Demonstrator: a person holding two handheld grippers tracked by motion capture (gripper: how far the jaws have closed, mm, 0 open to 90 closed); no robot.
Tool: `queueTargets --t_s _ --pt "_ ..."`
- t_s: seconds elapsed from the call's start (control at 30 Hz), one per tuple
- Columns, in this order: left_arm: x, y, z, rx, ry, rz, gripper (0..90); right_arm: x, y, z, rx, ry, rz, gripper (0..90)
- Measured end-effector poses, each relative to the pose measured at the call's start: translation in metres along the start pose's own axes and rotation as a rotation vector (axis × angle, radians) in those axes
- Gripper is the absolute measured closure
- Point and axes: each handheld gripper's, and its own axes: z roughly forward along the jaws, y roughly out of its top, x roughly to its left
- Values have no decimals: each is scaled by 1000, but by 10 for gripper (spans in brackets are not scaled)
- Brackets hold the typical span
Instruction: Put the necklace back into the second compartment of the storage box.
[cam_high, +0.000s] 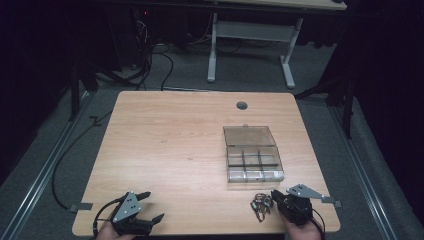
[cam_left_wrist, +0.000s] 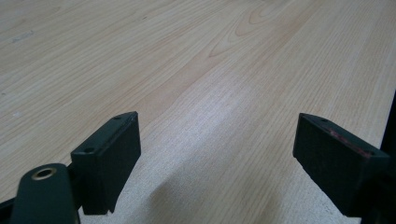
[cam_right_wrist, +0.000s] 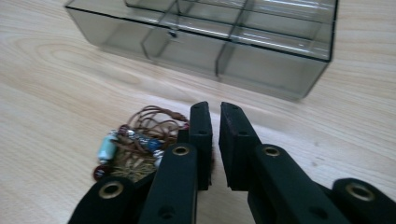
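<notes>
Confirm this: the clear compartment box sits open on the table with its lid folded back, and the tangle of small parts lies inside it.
Not quite. The tangle of small parts lies on the table in front of the open compartment box, not inside it, as the right gripper view shows. The lid is folded back.

Right gripper (cam_right_wrist: 215, 140) jaws nearly closed, narrow gap, nothing visibly between them. Beaded cord bundle (cam_right_wrist: 133, 144) just left of the jaws. Clear divided box (cam_right_wrist: 210, 42) beyond, on table (cam_right_wrist: 56, 93).
</notes>
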Motion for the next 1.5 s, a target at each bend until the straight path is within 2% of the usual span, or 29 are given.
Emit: queueTargets --t_s 0.07,0.1,0.13,0.23,0.33,0.47,0.5,0.53,0.63,0.77,0.97,1.23,1.37,1.5 --pt "0 0 0 -1 -1 2 155 -5 1 2 36 -7 22 810" --pt "0 0 0 -1 -1 2 155 -5 1 2 36 -7 22 810" --pt "0 0 -1 -1 -4 5 155 -8 2 2 68 -2 42 790" --pt "-1 0 -1 -2 -6 8 155 -10 4 1 92 -4 52 762" --pt "-1 -1 -1 -1 -9 16 154 -14 8 1 163 -10 42 710" --pt "-2 -1 -1 -2 -14 23 154 -15 14 -1 235 -18 37 694" --pt "-2 -1 -1 -2 -14 23 154 -15 14 -1 235 -18 37 694" --pt "-2 0 0 2 -16 25 154 -15 17 -2 262 -24 21 687" --pt "-2 0 -1 2 -15 26 154 -15 19 -3 285 -21 23 684" --pt "-2 -1 0 -2 -15 27 153 -13 26 -3 348 -5 21 679" --pt "-3 -1 0 0 -13 39 153 -9 31 -1 403 -5 -21 674" --pt "-3 -1 0 -3 -17 38 152 -4 37 -1 462 17 -33 647" --pt "-3 -1 0 -2 -16 40 152 2 42 -2 482 27 -49 619" --pt "-3 -1 0 0 -18 41 152 10 47 -2 499 44 -62 545"
